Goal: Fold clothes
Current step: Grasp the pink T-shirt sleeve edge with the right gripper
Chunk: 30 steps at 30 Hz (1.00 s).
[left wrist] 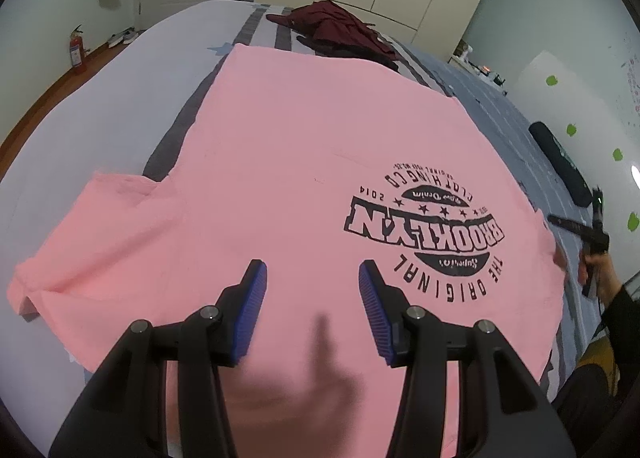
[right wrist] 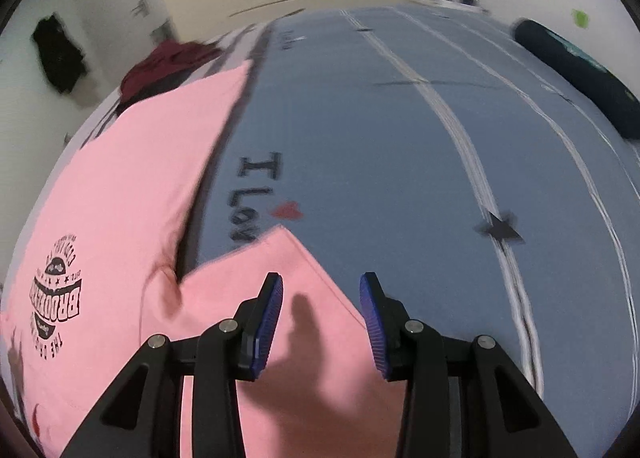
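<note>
- Left gripper (left wrist: 312,310) hovers with jaws apart, empty, over the pink T-shirt (left wrist: 280,146).
- Right gripper (right wrist: 321,322) likewise gapes empty above a sleeve (right wrist: 280,274).
- Shirt lies spread on the bed (right wrist: 360,138); folding seems barely begun.

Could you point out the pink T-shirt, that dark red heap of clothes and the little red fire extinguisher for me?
pink T-shirt (left wrist: 288,146): left wrist view, on the plain chest fabric.
dark red heap of clothes (left wrist: 340,28): left wrist view, middle of the pile.
red fire extinguisher (left wrist: 77,52): left wrist view, on its red cylinder.
</note>
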{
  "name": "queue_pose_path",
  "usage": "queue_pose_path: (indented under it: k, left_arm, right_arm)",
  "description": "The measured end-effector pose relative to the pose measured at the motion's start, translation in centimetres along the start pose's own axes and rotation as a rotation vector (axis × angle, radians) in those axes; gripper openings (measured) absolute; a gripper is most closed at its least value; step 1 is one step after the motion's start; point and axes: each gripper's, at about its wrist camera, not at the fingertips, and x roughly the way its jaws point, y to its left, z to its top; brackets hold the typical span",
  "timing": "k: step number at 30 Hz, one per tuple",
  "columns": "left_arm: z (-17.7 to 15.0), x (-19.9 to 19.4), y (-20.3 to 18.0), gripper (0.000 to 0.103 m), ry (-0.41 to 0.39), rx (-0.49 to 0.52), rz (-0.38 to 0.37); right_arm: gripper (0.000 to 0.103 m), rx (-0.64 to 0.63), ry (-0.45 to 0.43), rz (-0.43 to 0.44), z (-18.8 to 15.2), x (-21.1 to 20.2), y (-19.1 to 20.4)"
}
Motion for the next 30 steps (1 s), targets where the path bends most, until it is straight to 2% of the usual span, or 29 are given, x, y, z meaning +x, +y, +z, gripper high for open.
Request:
queue_pose_path:
  k: [6, 11, 14, 17, 20, 22, 24, 30]
  left_arm:
    - [-0.1, 0.8, 0.4, 0.045, 0.011, -0.008, -0.002]
    - [0.0, 1.6, 1.1, 0.045, 0.018, -0.025, -0.001]
    - [0.1, 2.0, 1.4, 0.045, 0.019, -0.030, -0.004]
    - [0.1, 2.4, 1.4, 0.045, 0.018, -0.036, -0.007]
    - [-0.1, 2.6, 1.3, 0.045, 0.017, -0.042, -0.008]
    - [-0.1, 2.5, 1.3, 0.045, 0.013, -0.036, -0.003]
    - [-0.2, 2.4, 1.5, 0.045, 0.010, -0.036, 0.003]
    - [-0.1, 1.9, 2.0, 0.045, 0.005, -0.053, 0.012]
  right_arm:
    - [0.037, -0.020, 0.047, 0.047, 1.1, 3.0, 0.0]
    - [0.036, 0.017, -0.007, 0.068, 1.1, 2.1, -1.0]
    - [0.037, 0.048, -0.039, 0.119, 1.0, 1.2, -1.4]
    - [0.036, -0.027, -0.011, 0.093, 0.7, 1.7, -0.1]
    - [0.036, -0.046, 0.015, 0.071, 0.6, 2.8, 0.3]
    - [0.029, -0.040, 0.011, 0.062, 0.6, 3.1, 0.3]
    - [0.005, -0.036, 0.007, 0.057, 0.5, 3.2, 0.2]
    - [0.004, -0.037, -0.043, -0.003, 1.5, 2.6, 0.6]
